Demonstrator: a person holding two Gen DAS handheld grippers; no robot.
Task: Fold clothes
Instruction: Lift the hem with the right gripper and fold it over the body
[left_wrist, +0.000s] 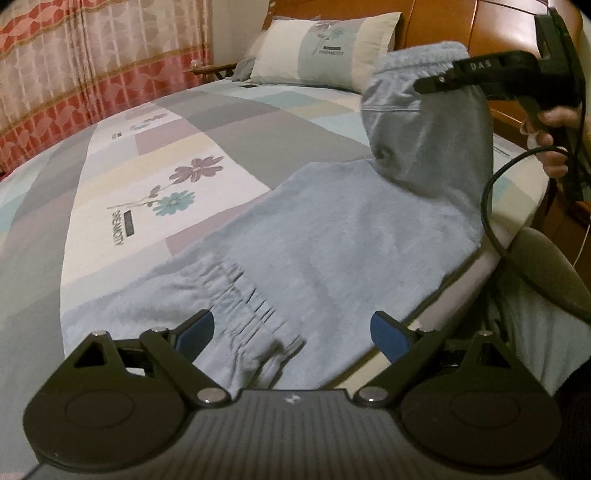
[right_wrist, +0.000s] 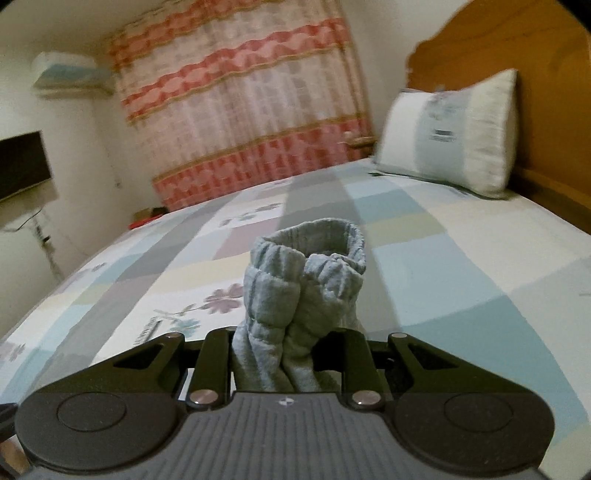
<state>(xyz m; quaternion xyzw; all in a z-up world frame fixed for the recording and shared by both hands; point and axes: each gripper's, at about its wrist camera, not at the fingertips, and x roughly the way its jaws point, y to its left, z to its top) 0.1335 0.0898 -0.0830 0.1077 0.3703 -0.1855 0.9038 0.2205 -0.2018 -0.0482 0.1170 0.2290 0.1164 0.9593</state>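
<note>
Fingers of the right gripper (right_wrist: 284, 354) are pinched nearly together on a bunched cuff of the garment (left_wrist: 321, 236), a pale blue fleece piece, probably trousers. The gathered, ribbed fabric stands up between them and spills past their tips. Seen from the left wrist, that end hangs lifted above the bed (left_wrist: 155, 122), draping down from the right fingers (left_wrist: 430, 84) to the rest of the cloth, which lies flat on the patterned cover.

Fingers of the left gripper (left_wrist: 291, 332) stand wide apart and hold nothing. The elastic waistband (left_wrist: 243, 291) lies just ahead of them and between their tips, apparently not touched.

By its look the garment is soft, light and limp. It sags wherever it is unsupported and will not keep a crease unless laid down and smoothed. The fleece nap should grip the pads well, so slipping seems unlikely. Thick bunching, though, could let inner layers slide out. The firmest holds are likely the gathered cuff and the waistband, where the fabric is doubled. A pinch at a waistband corner would probably give the left fingers the best control.
</note>
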